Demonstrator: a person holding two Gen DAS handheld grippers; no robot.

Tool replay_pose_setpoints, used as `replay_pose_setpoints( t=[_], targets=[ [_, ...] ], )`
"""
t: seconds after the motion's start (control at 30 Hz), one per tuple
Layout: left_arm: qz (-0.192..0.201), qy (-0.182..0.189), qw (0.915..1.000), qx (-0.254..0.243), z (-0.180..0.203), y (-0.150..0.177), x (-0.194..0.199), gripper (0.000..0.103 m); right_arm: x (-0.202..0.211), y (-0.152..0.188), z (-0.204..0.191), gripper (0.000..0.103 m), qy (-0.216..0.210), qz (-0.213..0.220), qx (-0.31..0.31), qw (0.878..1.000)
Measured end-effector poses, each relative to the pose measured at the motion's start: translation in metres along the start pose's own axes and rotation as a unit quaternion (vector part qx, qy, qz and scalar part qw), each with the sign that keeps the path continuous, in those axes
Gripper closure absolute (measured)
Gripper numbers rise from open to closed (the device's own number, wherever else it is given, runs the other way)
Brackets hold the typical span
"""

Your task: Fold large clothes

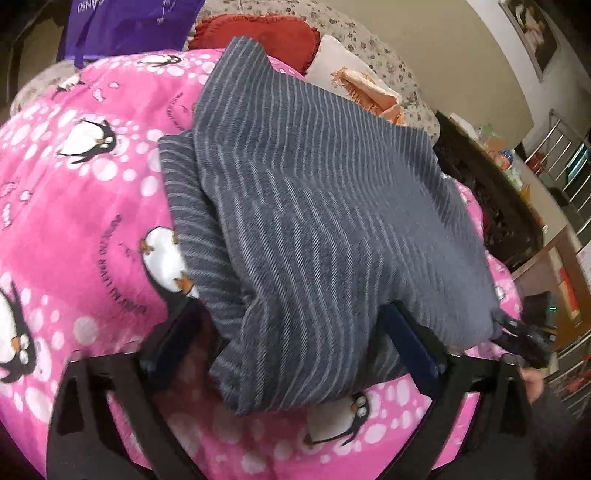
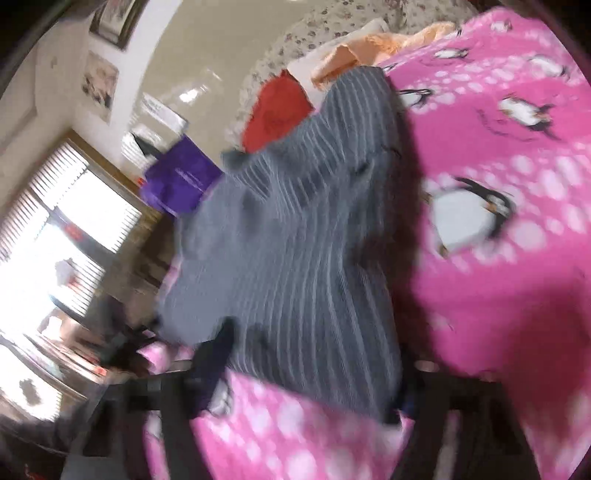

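A large grey striped garment (image 1: 314,206) lies folded over itself on a pink penguin blanket (image 1: 85,229). My left gripper (image 1: 295,317) stands wide, its dark fingers (image 1: 410,343) either side of the garment's near edge, which bulges between them. In the right wrist view the same garment (image 2: 295,236) is blurred by motion. My right gripper (image 2: 314,354) straddles its near edge with fingers (image 2: 216,354) apart. The right gripper also shows at the garment's right corner in the left wrist view (image 1: 524,339).
A red cushion (image 1: 255,33), a white and orange cloth (image 1: 369,88) and a purple bag (image 1: 125,22) lie beyond the garment. A dark cabinet (image 1: 491,199) stands right of the bed. A bright window (image 2: 55,229) is at left in the right wrist view.
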State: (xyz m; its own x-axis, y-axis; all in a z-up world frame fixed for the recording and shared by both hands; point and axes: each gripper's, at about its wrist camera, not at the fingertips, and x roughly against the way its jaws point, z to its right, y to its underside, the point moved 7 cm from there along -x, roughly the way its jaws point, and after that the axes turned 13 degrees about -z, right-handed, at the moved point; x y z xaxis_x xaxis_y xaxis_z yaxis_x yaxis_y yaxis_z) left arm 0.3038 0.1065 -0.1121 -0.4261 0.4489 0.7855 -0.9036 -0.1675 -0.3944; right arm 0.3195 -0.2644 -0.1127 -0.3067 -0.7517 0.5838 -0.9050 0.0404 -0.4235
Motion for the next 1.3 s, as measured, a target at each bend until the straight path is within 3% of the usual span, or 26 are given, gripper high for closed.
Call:
replay_pose_setpoints(
  t=[0.07, 0.13, 0.23, 0.5, 0.57, 0.6, 0.67, 0.83, 0.97, 1.13, 1.23, 1.3],
  targets=[
    [-0.001, 0.001, 0.9996, 0.029, -0.004, -0.001, 0.002, 0.064, -0.007, -0.008, -0.001, 0.073, -0.012, -0.004, -0.001, 1.000],
    [-0.001, 0.009, 0.9993, 0.036, -0.002, 0.003, 0.008, 0.076, -0.010, -0.008, -0.009, 0.081, -0.014, -0.009, 0.007, 1.000],
    [-0.006, 0.016, 0.9996, 0.025, 0.005, 0.014, 0.018, 0.082, -0.002, 0.005, -0.022, 0.086, -0.029, -0.017, 0.020, 0.999],
    [-0.045, 0.037, 0.9981, -0.018, 0.016, 0.085, 0.063, 0.083, 0.031, 0.077, -0.049, 0.086, -0.071, -0.049, 0.001, 0.996],
    [-0.062, 0.038, 0.9970, -0.027, 0.019, 0.110, 0.070, 0.078, 0.036, 0.099, -0.048, 0.083, -0.062, -0.060, -0.016, 0.996],
    [-0.070, 0.032, 0.9966, -0.031, 0.017, 0.120, 0.070, 0.074, 0.037, 0.108, -0.044, 0.076, -0.051, -0.065, -0.027, 0.996],
    [-0.064, 0.023, 0.9974, -0.026, 0.008, 0.134, 0.068, 0.053, 0.040, 0.120, -0.032, 0.070, -0.005, -0.068, -0.059, 0.996],
    [-0.011, 0.083, 0.9964, 0.016, -0.006, 0.134, 0.065, 0.052, 0.073, 0.116, -0.021, 0.070, 0.043, -0.014, -0.123, 0.991],
    [0.007, 0.076, 0.9971, 0.004, -0.005, 0.137, 0.065, 0.052, 0.090, 0.087, -0.056, 0.069, 0.093, 0.023, -0.080, 0.992],
    [0.017, 0.089, 0.9958, 0.009, -0.010, 0.137, 0.065, 0.052, 0.054, 0.076, -0.125, 0.070, 0.138, 0.026, 0.055, 0.989],
    [0.018, 0.096, 0.9951, 0.012, -0.013, 0.137, 0.065, 0.052, 0.016, 0.082, -0.123, 0.070, 0.211, 0.011, 0.085, 0.974],
    [0.018, 0.102, 0.9945, 0.013, -0.012, 0.138, 0.066, 0.052, -0.012, 0.091, -0.088, 0.069, 0.272, -0.034, 0.052, 0.960]
  ],
)
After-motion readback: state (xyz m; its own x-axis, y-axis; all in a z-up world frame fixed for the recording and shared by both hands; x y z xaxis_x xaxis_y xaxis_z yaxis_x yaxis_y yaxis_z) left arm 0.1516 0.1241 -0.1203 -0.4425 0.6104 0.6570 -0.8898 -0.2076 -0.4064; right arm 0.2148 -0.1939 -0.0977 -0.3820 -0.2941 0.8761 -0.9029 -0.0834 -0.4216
